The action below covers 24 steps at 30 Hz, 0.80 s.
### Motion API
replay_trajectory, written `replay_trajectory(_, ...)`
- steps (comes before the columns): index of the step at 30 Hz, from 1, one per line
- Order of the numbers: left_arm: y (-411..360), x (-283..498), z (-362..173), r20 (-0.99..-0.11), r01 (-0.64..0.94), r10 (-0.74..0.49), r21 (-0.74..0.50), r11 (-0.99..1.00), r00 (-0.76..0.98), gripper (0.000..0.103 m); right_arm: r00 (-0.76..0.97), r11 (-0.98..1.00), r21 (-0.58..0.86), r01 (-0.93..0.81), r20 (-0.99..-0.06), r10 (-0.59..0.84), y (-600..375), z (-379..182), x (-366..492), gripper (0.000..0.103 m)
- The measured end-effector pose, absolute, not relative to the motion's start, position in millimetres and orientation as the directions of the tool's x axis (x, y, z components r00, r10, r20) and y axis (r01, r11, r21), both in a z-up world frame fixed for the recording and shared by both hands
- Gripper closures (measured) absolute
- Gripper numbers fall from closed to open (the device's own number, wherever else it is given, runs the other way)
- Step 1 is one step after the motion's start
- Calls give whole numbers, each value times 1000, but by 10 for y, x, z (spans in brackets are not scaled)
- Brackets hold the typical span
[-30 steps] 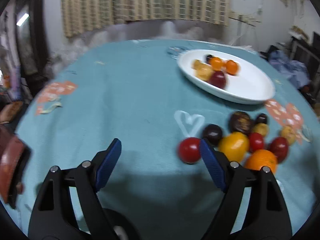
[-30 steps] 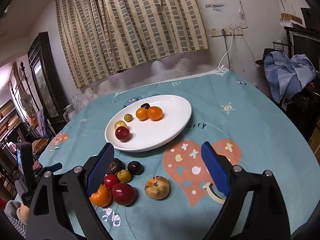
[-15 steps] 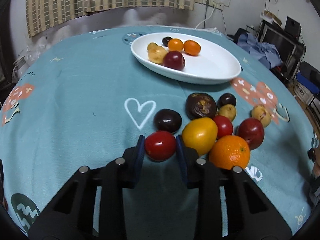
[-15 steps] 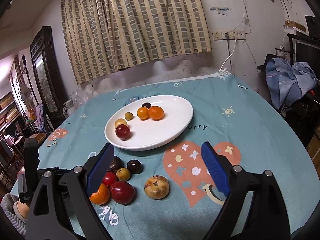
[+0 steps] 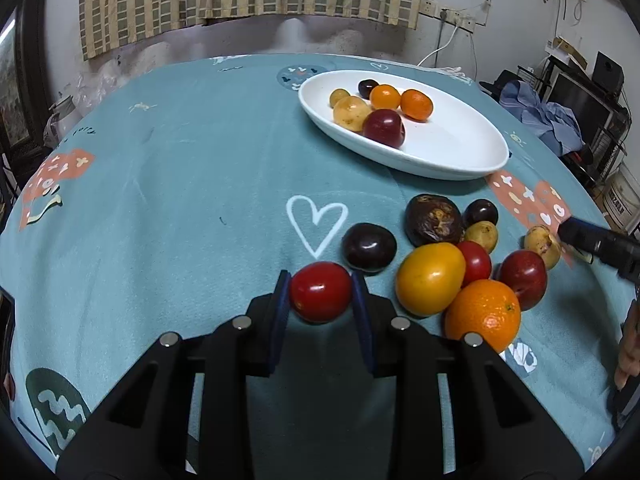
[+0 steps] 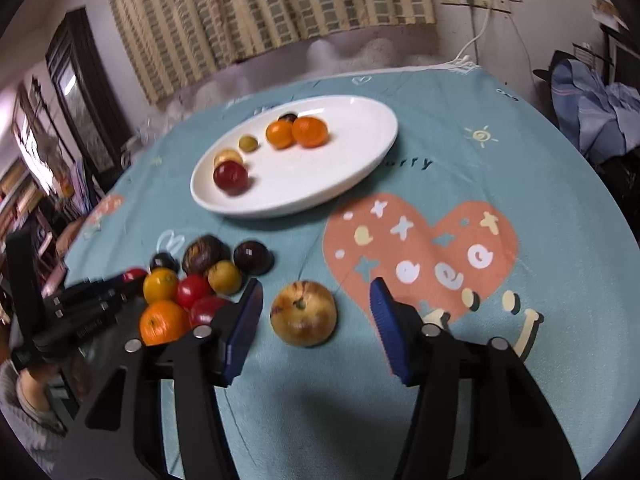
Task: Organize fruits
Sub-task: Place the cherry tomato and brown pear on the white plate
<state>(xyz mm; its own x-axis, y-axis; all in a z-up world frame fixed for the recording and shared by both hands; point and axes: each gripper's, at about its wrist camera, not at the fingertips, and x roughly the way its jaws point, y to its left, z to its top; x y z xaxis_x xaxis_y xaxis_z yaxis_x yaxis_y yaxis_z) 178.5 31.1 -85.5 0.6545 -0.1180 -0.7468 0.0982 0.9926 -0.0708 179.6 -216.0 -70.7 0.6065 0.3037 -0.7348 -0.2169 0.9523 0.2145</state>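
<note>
A small red fruit (image 5: 320,297) is clamped between the blue pads of the left gripper (image 5: 319,300), low on the teal tablecloth (image 5: 180,184) near the table's front edge. In the left wrist view it is seen just below a white heart outline (image 5: 316,220) printed on the cloth.

Beside it a heap of loose fruit is gathered: a dark plum (image 5: 369,247), a wrinkled brown fruit (image 5: 433,220), a large yellow fruit (image 5: 430,279), a second small red fruit (image 5: 476,262), an orange (image 5: 483,315), a dark red plum (image 5: 523,274), a small dark fruit (image 5: 481,212) and a small yellow fruit (image 5: 482,235). The yellow fruit and the orange are touching.

Farther back, toward the table's far edge, a white oval plate (image 5: 460,140) is set on the cloth. On its left half six fruits are held: two orange ones, two yellowish ones, a dark one and a red plum (image 5: 384,128).

The right gripper (image 6: 316,320) is held over the cloth with its jaws closing. A tan, blotched round fruit (image 6: 304,313) lies between them, and a gap is seen on each side, so the pads are not pressing on it. This fruit lies apart from the heap, just beside the large pink heart print (image 6: 420,248).

At the table's right edge, in the left wrist view, part of a hand (image 5: 628,344) is visible.
</note>
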Motion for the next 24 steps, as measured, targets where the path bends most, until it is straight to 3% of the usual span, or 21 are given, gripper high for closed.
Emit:
replay_trajectory(4, 304, 1746, -818, -730, 98, -109, -57, 994, 675, 72, 570, 952, 165, -257, -770, 287, -2022, -846, 1785, 52)
replay_trajectory(6, 277, 1740, -817, -729, 105, -101, -41, 994, 677, 72, 569, 946, 144, -291, -769, 292, -1944, -862, 1762, 67)
replay_trajectory(9, 269, 1728, -802, -724, 109, -99, -33, 994, 682, 72, 593, 948, 88, -305, -761, 261, -1872, -856, 1717, 67)
replay_trajectory(13, 238, 1685, -760, -704, 106, -83, -11, 994, 706, 73, 616, 949, 116, -292, -737, 279, -1944, -783, 1721, 68)
replay_trajectory(18, 163, 1642, -518, -657, 126, -113, -27, 992, 745, 73, 709, 941, 187, -282, -621, 335, -2113, -369, 1644, 68)
replay_trajectory(24, -209, 2010, -132, -621, 180, -150, -14, 984, 770, 73, 745, 941, 199, -274, -575, 339, -2120, 51, 2047, 68)
